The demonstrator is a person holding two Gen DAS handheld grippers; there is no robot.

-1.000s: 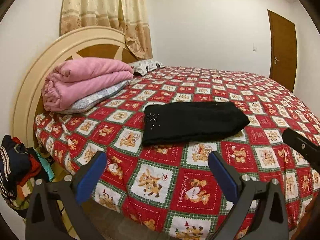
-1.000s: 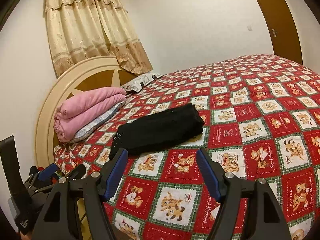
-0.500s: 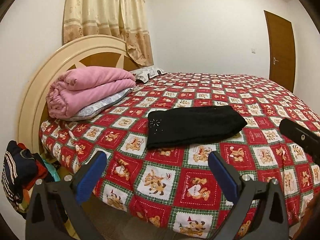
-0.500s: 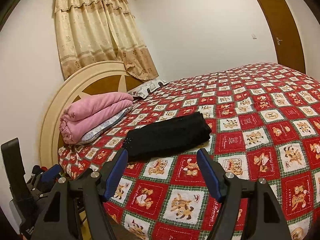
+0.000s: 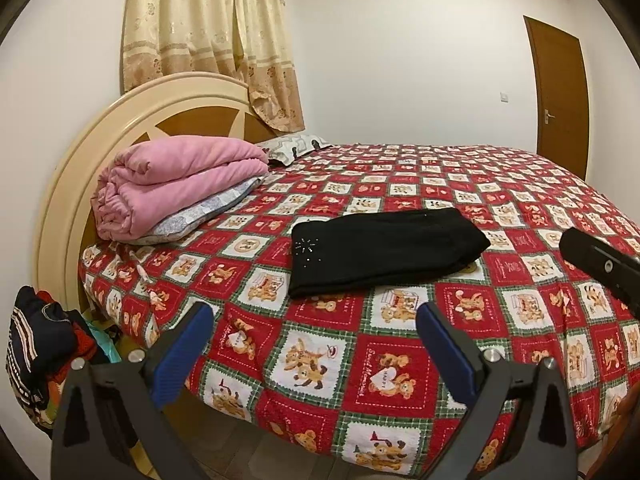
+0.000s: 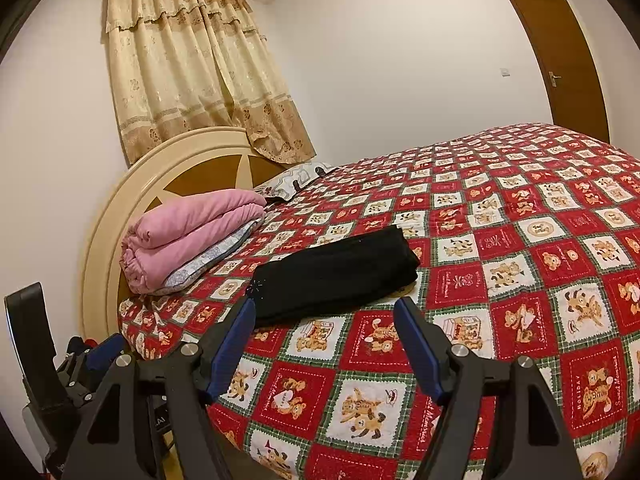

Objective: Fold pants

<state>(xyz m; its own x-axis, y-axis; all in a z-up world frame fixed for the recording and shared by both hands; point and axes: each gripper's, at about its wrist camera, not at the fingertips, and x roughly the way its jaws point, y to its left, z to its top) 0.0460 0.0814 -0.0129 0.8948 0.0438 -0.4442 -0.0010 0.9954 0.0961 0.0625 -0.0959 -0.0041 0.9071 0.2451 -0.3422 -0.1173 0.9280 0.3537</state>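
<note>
Black pants [image 5: 380, 250] lie folded into a flat rectangle on the red teddy-bear quilt [image 5: 400, 368], near the bed's front edge. They also show in the right wrist view [image 6: 336, 276]. My left gripper [image 5: 314, 334] is open and empty, held off the bed's edge, short of the pants. My right gripper [image 6: 324, 334] is open and empty, also back from the pants. Part of the right gripper's body [image 5: 600, 268] shows at the right of the left wrist view, and the left gripper [image 6: 80, 364] at the lower left of the right wrist view.
A folded pink blanket [image 5: 176, 184] on a grey pillow lies by the cream headboard [image 5: 100, 132]. A pile of clothes [image 5: 40, 344] sits beside the bed at the lower left. A curtain [image 6: 192, 76] hangs behind the headboard. A brown door [image 5: 560, 100] stands at the far right.
Both grippers have drawn back and up from the bed, so the pants sit farther off and more wall shows. The pants have not moved. Both jaws stay open.
</note>
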